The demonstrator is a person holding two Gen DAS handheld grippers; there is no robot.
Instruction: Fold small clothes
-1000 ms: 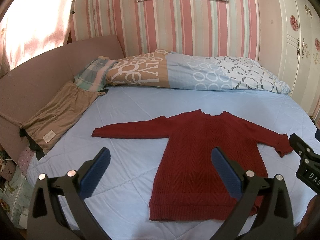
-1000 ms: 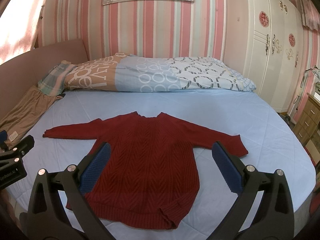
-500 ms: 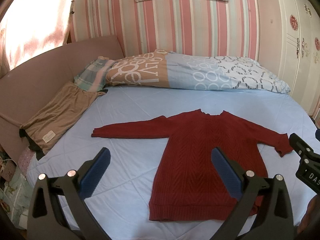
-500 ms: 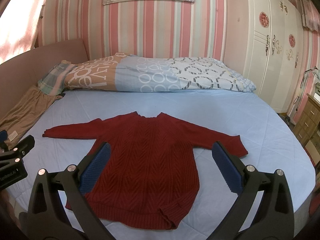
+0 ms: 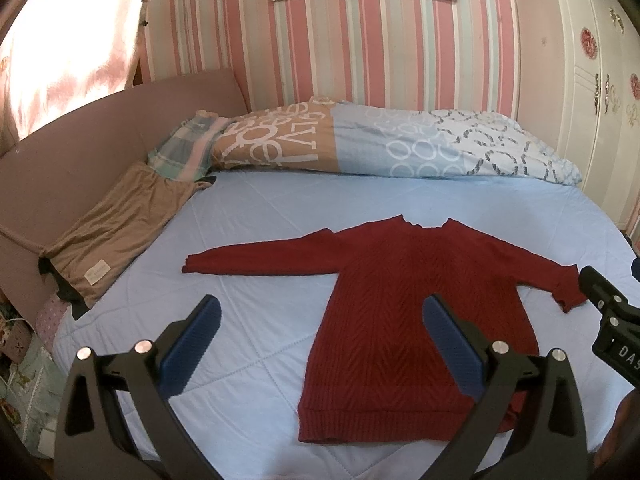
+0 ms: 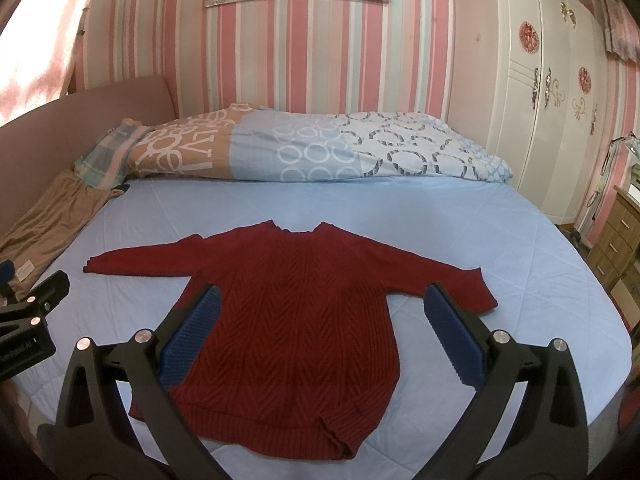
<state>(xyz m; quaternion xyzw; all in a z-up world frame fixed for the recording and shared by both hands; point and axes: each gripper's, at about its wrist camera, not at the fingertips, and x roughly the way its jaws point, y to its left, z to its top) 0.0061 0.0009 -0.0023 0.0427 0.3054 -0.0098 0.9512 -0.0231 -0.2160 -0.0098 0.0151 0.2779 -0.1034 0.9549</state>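
The red sweater (image 5: 408,312) lies flat, sleeves spread, on the blue bed (image 5: 280,208). The left tool (image 5: 320,332) and right tool (image 6: 320,330) hover above its hem, fingers apart, gripping nothing. Only the right view shows the wooden drawers (image 6: 618,236).

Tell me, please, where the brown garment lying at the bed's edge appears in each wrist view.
Left wrist: brown garment sits left of centre, beside the headboard.
Right wrist: brown garment hugs the far left edge, partly cut off.
Shared landmark: the red sweater, spread flat mid-bed.
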